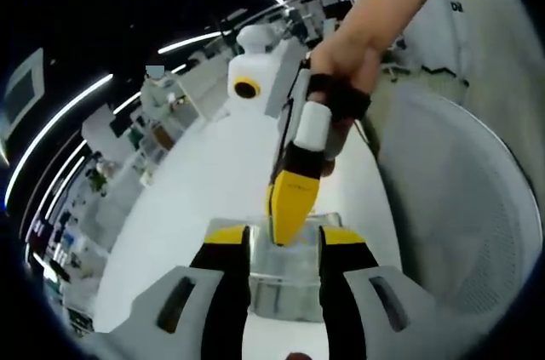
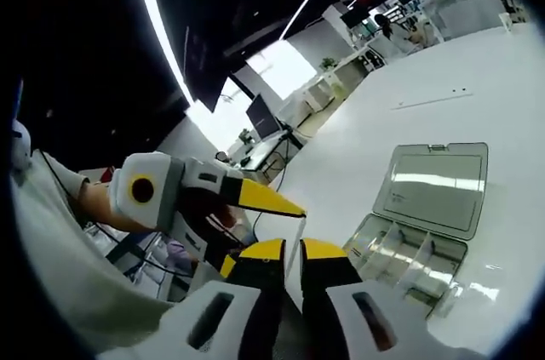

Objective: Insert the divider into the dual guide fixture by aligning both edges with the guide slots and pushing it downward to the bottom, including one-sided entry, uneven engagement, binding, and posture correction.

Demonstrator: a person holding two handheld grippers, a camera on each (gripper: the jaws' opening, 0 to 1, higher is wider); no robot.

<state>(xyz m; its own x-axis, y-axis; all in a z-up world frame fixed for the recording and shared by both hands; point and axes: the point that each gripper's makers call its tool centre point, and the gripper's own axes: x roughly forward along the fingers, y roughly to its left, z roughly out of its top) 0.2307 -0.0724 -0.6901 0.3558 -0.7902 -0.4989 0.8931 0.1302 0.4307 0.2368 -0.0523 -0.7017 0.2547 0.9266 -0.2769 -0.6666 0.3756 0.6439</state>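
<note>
A clear plastic compartment box (image 2: 407,251) lies on the white table (image 2: 426,96) with its lid (image 2: 438,183) flipped open behind it. In the left gripper view the box (image 1: 285,279) shows in the gap between my left gripper's (image 1: 284,237) parted yellow-tipped jaws; I cannot tell whether they touch it. My right gripper (image 2: 292,251) has its jaws almost together, just left of the box. No divider can be made out between them. Seen from the left gripper view, the right gripper (image 1: 291,207) points its closed yellow tip down over the box, held by a hand (image 1: 345,62). The left gripper (image 2: 271,199) enters the right gripper view from the left.
A white mesh chair back (image 1: 460,207) stands close on the right in the left gripper view. The person's white sleeve (image 2: 51,241) is at the left of the right gripper view. Desks and monitors (image 2: 264,122) line the far side of the table.
</note>
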